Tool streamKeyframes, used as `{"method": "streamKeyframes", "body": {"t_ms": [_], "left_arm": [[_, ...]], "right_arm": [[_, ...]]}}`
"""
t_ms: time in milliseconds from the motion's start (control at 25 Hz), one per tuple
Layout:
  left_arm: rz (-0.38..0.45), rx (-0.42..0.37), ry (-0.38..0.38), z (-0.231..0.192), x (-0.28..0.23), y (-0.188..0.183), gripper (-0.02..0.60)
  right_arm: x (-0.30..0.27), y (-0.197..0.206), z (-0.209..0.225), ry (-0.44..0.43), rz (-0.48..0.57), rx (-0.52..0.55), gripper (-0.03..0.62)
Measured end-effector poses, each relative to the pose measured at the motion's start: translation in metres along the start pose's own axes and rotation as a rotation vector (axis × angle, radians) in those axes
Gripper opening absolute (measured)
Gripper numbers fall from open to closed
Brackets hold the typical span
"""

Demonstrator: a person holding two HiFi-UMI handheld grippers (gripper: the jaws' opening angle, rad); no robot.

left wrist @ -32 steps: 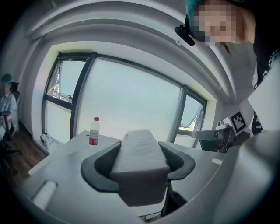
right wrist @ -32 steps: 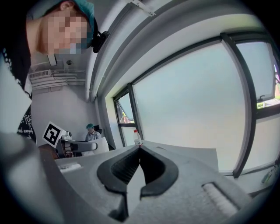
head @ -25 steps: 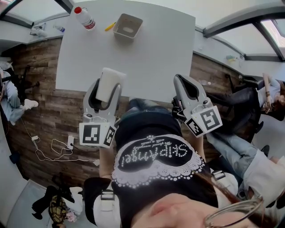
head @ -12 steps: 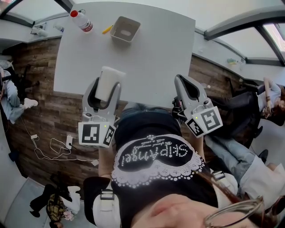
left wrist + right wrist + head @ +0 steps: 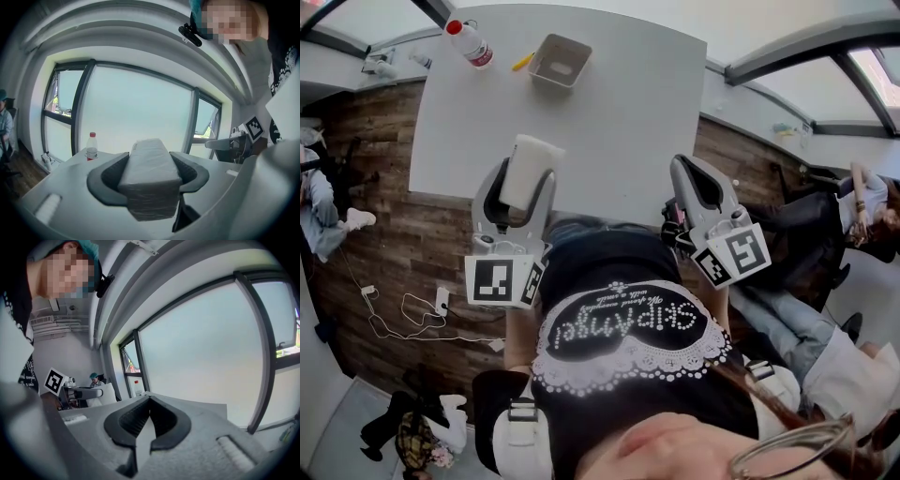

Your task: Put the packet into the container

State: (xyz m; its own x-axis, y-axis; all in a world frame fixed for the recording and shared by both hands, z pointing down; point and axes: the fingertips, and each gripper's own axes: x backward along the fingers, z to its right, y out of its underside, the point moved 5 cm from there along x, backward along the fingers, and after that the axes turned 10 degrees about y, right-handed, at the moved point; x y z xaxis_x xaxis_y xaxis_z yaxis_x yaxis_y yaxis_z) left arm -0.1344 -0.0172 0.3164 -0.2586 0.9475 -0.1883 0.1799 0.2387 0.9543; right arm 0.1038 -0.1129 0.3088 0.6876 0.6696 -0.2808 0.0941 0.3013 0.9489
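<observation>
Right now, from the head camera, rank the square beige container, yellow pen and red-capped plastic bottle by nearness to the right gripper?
From the right gripper:
1. Square beige container, far side of the table.
2. Yellow pen, just left of it.
3. Red-capped plastic bottle, far-left corner.

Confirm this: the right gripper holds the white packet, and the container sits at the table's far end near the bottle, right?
Not quite: the left gripper holds the white packet, as the left gripper view shows. The container does sit at the table's far end near the bottle.
</observation>
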Motion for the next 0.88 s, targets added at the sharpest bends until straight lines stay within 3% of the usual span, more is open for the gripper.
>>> {"method": "streamKeyframes", "body": {"t_ms": [520, 880], "left_arm": [[-0.015, -0.015, 0.056, -0.019, -0.011, -0.018, 0.275], [-0.019, -0.005, 0.103, -0.022, -0.026, -0.021, 0.275]], "right_arm": [[0.011, -0.025, 0.023, 0.157, 0.072, -0.039, 0.002], [0.015, -0.03, 0.03, 0.203, 0.088, -0.058, 0.002]]}}
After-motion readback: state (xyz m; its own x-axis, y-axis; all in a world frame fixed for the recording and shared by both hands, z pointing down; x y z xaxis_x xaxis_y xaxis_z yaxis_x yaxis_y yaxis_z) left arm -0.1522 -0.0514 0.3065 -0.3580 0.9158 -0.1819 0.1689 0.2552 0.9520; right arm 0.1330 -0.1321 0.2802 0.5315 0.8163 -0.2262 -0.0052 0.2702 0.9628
